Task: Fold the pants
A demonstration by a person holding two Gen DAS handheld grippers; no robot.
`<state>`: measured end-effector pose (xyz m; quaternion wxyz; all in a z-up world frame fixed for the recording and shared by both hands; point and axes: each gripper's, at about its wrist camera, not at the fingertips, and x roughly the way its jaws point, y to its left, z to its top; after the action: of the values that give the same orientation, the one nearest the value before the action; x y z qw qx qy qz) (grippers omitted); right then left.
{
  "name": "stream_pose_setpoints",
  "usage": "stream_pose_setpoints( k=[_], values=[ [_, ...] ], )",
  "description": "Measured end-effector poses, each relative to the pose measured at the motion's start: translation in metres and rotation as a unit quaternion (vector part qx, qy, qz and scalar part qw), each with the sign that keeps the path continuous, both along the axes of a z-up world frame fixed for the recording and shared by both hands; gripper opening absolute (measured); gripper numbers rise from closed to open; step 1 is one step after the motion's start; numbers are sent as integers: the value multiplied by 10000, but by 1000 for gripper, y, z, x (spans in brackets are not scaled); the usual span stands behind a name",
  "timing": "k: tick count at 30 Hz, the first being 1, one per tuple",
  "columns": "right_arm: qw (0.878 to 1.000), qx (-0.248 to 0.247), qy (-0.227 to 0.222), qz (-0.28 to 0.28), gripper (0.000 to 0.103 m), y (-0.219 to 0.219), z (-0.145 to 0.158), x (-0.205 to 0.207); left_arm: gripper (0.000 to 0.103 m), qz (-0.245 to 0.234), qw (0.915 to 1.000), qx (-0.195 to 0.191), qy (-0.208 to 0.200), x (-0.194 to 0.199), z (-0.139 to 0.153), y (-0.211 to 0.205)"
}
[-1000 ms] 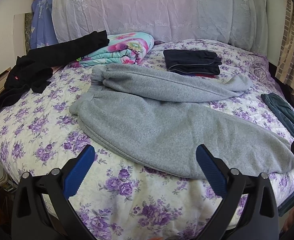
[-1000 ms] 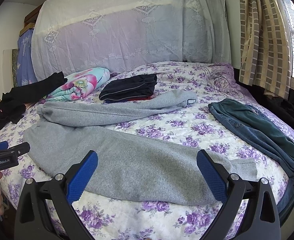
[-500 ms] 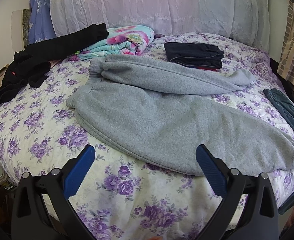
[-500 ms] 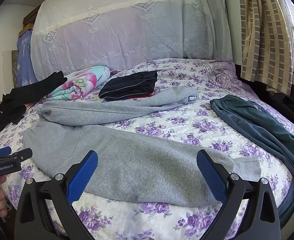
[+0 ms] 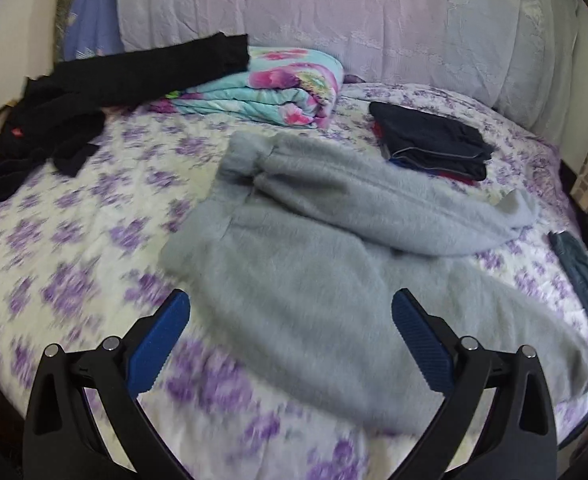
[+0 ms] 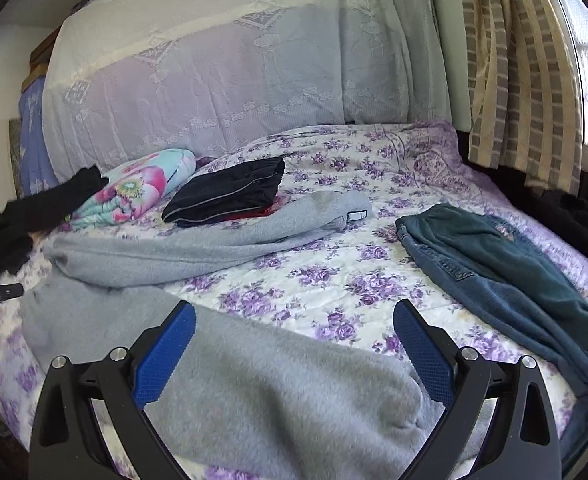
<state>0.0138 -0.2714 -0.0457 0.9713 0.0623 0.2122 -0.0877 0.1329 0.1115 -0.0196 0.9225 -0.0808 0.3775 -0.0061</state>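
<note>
1. Both grippers have come nearer to the grey pants (image 5: 314, 280), which lie spread on the bed (image 5: 73, 240).
2. Left gripper (image 5: 289, 340) and right gripper (image 6: 294, 344) are wide open and empty.
3. Risk: the thick fleece may bunch, so a jaw catches only one layer.

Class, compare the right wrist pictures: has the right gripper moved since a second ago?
Yes. The right gripper has moved forward and down toward the bed: the grey sweatpants leg end now lies between its open fingers, while the folded dark shorts look nearer.
</note>
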Motion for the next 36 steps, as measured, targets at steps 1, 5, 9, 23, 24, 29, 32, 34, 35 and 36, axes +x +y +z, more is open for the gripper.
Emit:
stream_pose_setpoints(
  k=[1,5,9,23,24,29,32,34,35,36],
  values=[
    [9999,112,-4,-18,100,-4,-1,3,99,14,9999,-128,61,14,2,4],
    [9996,262,63,-106,100,-13,-4,18,99,14,9946,-979,348,73,6,18],
    [9993,201,190,-240,100,-17,-11,32,99,-83,9941,-920,564,115,2,6],
    [9983,339,320,-353,99,-27,-18,65,69,454,9762,-1722,1236,179,-8,39],
    [9982,371,311,-346,99,-27,-18,67,48,387,9739,-1727,1419,183,-14,41],
    [9976,466,364,-348,100,-29,-23,70,24,251,9685,-2020,1436,171,-18,46],
    [9975,471,393,-365,100,-30,-26,71,22,219,9693,-2126,1214,159,-6,46],
    [9975,470,367,-386,100,-32,-25,71,22,185,9687,-2247,1043,155,7,47],
    [9975,464,355,-396,99,-33,-25,71,22,166,9684,-2288,977,156,13,47],
    [9976,444,350,-412,100,-34,-25,71,22,154,9681,-2326,921,161,21,46]
  ],
)
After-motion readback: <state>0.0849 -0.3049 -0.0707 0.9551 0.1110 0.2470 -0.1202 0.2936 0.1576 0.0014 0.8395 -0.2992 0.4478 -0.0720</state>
